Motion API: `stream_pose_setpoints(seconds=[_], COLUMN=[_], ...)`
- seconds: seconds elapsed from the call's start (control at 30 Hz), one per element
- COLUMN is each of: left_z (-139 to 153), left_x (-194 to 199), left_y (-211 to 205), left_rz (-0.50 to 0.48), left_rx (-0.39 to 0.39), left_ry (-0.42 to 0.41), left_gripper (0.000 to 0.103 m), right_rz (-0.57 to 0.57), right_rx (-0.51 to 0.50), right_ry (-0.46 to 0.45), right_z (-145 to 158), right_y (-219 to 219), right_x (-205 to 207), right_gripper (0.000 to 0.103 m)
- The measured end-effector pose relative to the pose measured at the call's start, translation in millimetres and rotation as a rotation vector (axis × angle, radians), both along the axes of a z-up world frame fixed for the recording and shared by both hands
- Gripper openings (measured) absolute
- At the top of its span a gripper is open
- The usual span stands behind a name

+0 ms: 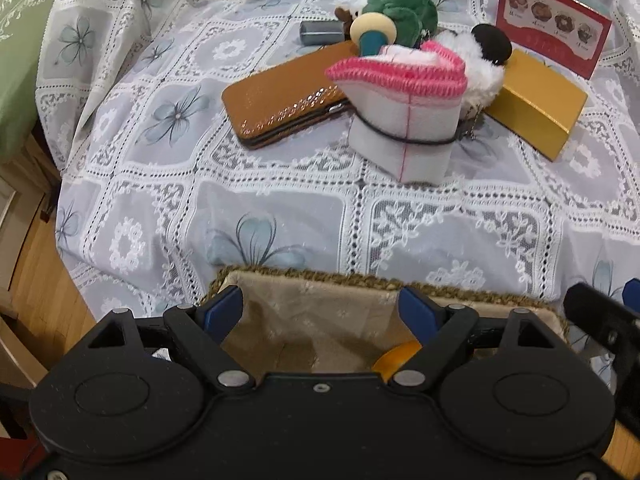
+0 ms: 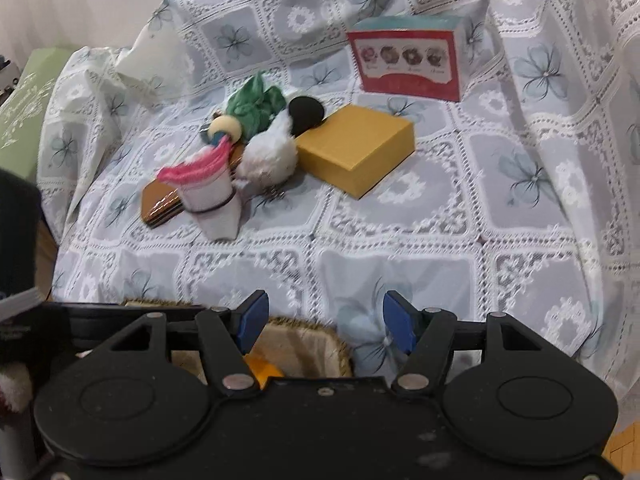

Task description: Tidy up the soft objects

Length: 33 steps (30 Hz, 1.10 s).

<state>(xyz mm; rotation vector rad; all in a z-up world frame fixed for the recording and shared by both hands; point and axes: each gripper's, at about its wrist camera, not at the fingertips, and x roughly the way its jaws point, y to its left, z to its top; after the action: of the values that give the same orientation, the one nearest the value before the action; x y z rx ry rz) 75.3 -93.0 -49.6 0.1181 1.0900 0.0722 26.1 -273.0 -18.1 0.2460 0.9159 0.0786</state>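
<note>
A pile of soft things lies mid-table: a white sock bundle with a pink cuff (image 1: 404, 120) (image 2: 212, 196), a white fluffy plush with a black ear (image 1: 484, 64) (image 2: 268, 156), and a green plush (image 1: 404, 8) (image 2: 256, 104). A woven basket with a beige liner (image 1: 320, 312) (image 2: 304, 348) sits at the near edge, with something yellow inside. My left gripper (image 1: 320, 312) is open and empty above the basket. My right gripper (image 2: 322, 320) is open and empty over the basket's right rim.
A brown wallet (image 1: 280, 108) (image 2: 160, 204), a gold box (image 1: 536, 104) (image 2: 356, 148), a red picture box (image 1: 552, 36) (image 2: 404, 60) and a grey cylinder (image 1: 320, 34) lie around the pile on the lace tablecloth (image 1: 280, 216). A green cushion (image 1: 20, 60) sits at far left.
</note>
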Motion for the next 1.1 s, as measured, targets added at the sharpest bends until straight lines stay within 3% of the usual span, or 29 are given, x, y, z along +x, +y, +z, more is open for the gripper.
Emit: stream_pose_setpoints(seconds=[0.47,1.1], left_z=[3,22], left_x=[8,15], left_y=[6,41], left_rz=[-0.021,-0.052], left_rx=[-0.031,-0.048], left_ry=[-0.029,-0.145], left_gripper=[0.081,0.081], right_rz=[-0.071,-0.176], right_rx=[-0.048,-0.117], right_ry=[-0.004,0.076], right_z=[0,5], right_y=[-4,9], right_x=[34,48], right_gripper=[0.063,0.065])
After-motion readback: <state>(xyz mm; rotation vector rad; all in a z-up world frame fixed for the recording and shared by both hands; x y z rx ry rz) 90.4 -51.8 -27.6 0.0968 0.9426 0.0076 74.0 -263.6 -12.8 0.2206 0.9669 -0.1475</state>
